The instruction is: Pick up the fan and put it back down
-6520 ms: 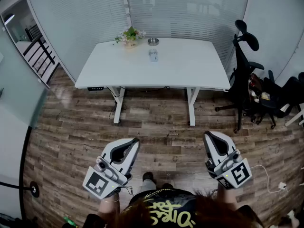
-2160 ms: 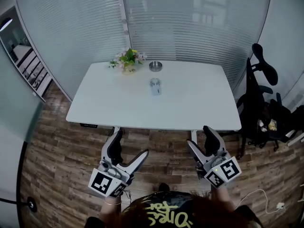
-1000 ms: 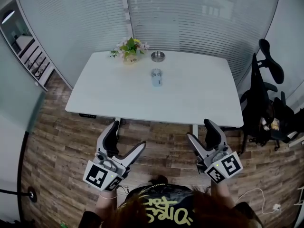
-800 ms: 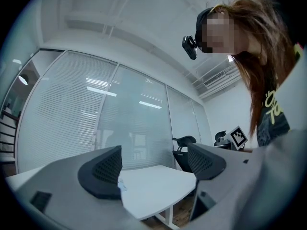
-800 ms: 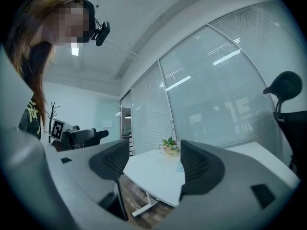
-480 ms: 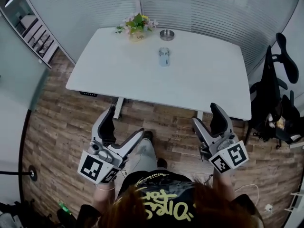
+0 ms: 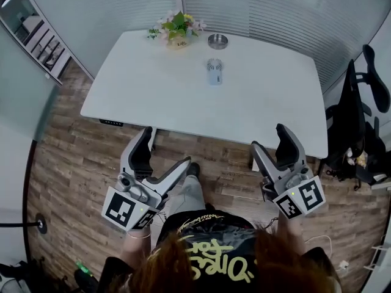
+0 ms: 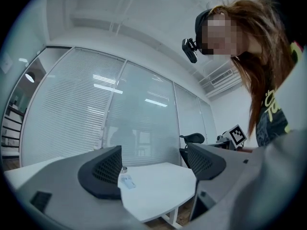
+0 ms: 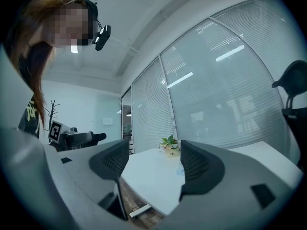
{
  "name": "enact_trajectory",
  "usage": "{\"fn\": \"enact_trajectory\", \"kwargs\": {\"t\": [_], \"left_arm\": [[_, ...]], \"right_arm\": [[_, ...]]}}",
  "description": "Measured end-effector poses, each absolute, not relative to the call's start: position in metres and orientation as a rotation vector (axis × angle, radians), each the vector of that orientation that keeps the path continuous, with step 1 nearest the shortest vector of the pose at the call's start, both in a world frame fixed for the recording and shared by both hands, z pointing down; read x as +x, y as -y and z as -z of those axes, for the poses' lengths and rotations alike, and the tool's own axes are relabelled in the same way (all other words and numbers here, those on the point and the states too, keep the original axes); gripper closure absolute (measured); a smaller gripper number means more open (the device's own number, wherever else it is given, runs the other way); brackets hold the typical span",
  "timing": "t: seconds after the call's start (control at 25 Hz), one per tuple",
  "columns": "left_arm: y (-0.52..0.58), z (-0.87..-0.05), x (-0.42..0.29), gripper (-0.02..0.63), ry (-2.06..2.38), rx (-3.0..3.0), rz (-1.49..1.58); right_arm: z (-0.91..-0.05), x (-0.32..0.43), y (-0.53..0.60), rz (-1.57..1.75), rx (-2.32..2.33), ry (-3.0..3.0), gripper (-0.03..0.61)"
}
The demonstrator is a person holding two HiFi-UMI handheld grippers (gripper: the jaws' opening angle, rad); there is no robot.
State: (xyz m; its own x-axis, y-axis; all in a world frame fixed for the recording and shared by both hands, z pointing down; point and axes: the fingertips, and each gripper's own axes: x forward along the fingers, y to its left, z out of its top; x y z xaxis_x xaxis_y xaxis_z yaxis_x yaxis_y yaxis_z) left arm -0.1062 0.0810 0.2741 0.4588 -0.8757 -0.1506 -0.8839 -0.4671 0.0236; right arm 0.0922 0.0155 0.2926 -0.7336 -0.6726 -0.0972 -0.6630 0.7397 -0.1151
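— Fan (image 7: 214, 72): where is it now?
— It lies on the white surface (image 7: 153, 96), toward the far edge, just this side of the metal bowl (image 7: 217, 40). The flower pot (image 7: 177, 29) sits nearer the far left corner.
— And the tongs?
— Your left tongs (image 7: 166, 146) and your right tongs (image 7: 269, 137) are both spread wide, nothing between them, by the near edge and well apart from the fan.

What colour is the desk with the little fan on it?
The desk is plain white, seen best in the head view.
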Motion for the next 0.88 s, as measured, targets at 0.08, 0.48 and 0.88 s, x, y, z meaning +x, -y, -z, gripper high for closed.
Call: {"fn": "enact_trajectory", "kwargs": {"t": [0.08,0.48,0.88], "left_arm": [[-0.067,-0.275,-0.111,0.193,-1.576,-2.638,-0.226],[0.02,-0.275,-0.142,0.193,-1.524,-2.674,-0.255],[0.103,-0.263,-0.173,0.193,-1.447,-2.729,-0.258]], "right_arm": [[-0.293,0.086,-0.004,0.101,-1.089,-2.805,0.262],[-0.291,0.053,0.071,0.099,-1.135,-2.805,0.262],[-0.281,0.018,0.144,0.106,-1.203,-2.783,0.262]]}}
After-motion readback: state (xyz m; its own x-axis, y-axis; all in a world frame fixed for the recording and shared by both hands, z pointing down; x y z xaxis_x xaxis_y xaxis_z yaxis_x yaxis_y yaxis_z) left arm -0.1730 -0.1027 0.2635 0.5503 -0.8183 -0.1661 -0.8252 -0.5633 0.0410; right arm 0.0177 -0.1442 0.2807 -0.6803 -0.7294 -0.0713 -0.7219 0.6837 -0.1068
